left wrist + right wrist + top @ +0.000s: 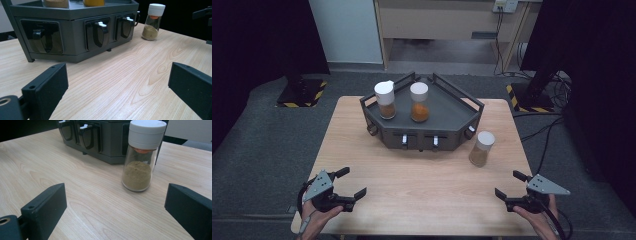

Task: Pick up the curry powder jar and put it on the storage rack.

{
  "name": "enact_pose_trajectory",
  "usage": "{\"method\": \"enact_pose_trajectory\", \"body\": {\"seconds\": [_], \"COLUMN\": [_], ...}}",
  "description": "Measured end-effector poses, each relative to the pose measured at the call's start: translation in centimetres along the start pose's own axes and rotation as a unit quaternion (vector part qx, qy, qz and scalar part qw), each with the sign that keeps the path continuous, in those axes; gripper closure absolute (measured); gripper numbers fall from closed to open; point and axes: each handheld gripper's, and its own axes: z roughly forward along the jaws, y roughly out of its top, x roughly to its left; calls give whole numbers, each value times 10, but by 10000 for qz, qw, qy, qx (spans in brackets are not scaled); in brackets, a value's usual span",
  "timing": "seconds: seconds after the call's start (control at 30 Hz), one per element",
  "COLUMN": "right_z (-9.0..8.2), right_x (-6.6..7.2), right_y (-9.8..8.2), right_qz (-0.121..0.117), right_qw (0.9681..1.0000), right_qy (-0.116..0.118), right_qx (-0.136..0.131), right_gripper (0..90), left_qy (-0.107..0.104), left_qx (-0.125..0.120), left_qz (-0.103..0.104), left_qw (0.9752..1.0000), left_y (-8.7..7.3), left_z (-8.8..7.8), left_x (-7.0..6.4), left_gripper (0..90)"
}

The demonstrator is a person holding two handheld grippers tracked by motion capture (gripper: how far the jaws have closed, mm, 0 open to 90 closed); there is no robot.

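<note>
A grey angular rack (447, 117) stands at the middle of the far edge of the tabletop (422, 185), its front face set with small black dispensers that have white tabs. On its top tray stand two white-capped glass jars: the left jar (385, 100) holds a brownish powder in its lower part, and the right jar (419, 102) holds a bright orange powder that fills about half of it. A third spice jar (481, 149) stands upright on the bare wood just beside the rack's right front corner, toward the right edge of the tabletop; it has a white ribbed cap, an orange insert under the cap, and a tan-green powder filling roughly its lower half. The right gripper (508, 186) hovers near the front right corner of the tabletop, its jaws wide apart and empty, pointed toward that jar, which is well apart from it. The left gripper (350, 182) sits near the front left corner, jaws likewise spread wide with nothing between them, facing the rack's front.
</note>
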Motion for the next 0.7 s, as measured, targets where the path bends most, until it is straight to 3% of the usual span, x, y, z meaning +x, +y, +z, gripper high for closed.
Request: {"method": "enact_pose_trajectory", "body": {"seconds": [0.33,0.57,0.7], "right_z": [0,0,-2], "right_x": [4,7,4], "right_y": [-5,-10,-14], "right_qz": [23,-11,96], "right_qw": [9999,9996,9994], "right_qy": [-150,-262,-281], "right_qx": [18,-94,-183], "right_gripper": [42,40,36], "left_qy": [-4,-4,23], "left_qx": [-22,-45,-67], "left_qz": [-6,7,-1], "left_qw": [10000,10000,10000], "left_y": [0,-1,-1], "left_z": [-1,-1,-2], "left_x": [0,0,0], "left_gripper": [16,16,16]}}
